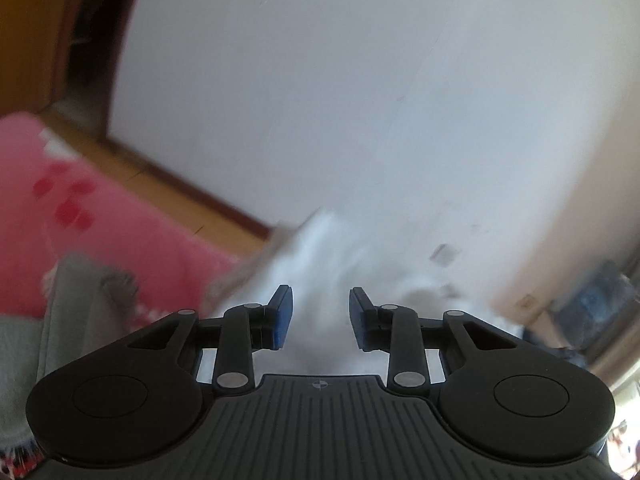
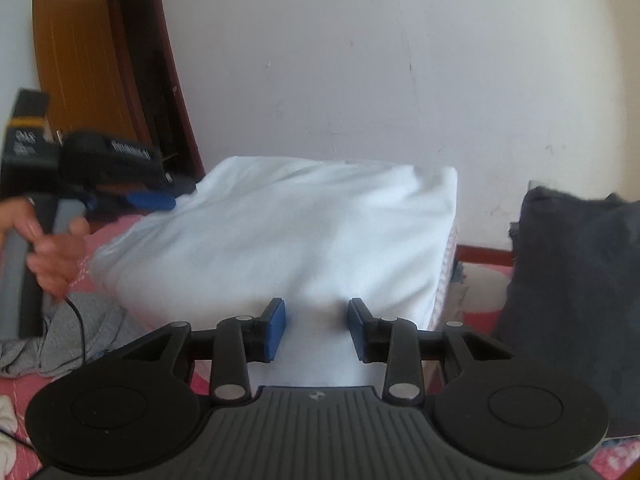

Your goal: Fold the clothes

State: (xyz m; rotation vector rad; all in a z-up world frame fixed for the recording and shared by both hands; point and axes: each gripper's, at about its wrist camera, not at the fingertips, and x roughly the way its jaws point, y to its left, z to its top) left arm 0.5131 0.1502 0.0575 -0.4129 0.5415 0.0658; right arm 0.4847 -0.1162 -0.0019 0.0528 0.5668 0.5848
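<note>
White cloth (image 2: 280, 236), bulky and folded over into a thick pad, lies on a bed with a pink cover (image 2: 476, 312), its far edge against the wall at twelve o'clock in the right wrist view; a grey garment (image 2: 80, 332) lies crumpled at eight o'clock and a dark heap (image 2: 580, 280) sits at three o'clock. By my reading the step in hand is carrying or flattening a fold of this white piece, and it goes well only if both hands keep the same pull on the near edge, so the layers land square rather than skewed; the corners want to line up before anything is let go. The right claw (image 2: 316, 328) stands partly open with white cloth between its blue pads (image 2: 276, 328), but I cannot tell whether the pads actually press on it. The left claw (image 1: 320, 316) is likewise partly open, with blurred white cloth (image 1: 312, 264) passing up between and beyond its pads (image 1: 282, 316); grip or mere overlap is not clear there either. In the right view the left claw (image 2: 152, 200) shows at nine o'clock, held by a hand (image 2: 52, 248), its blue tip touching or just beside the cloth's left corner. The risk is slack cloth sliding out of half-closed jaws.
</note>
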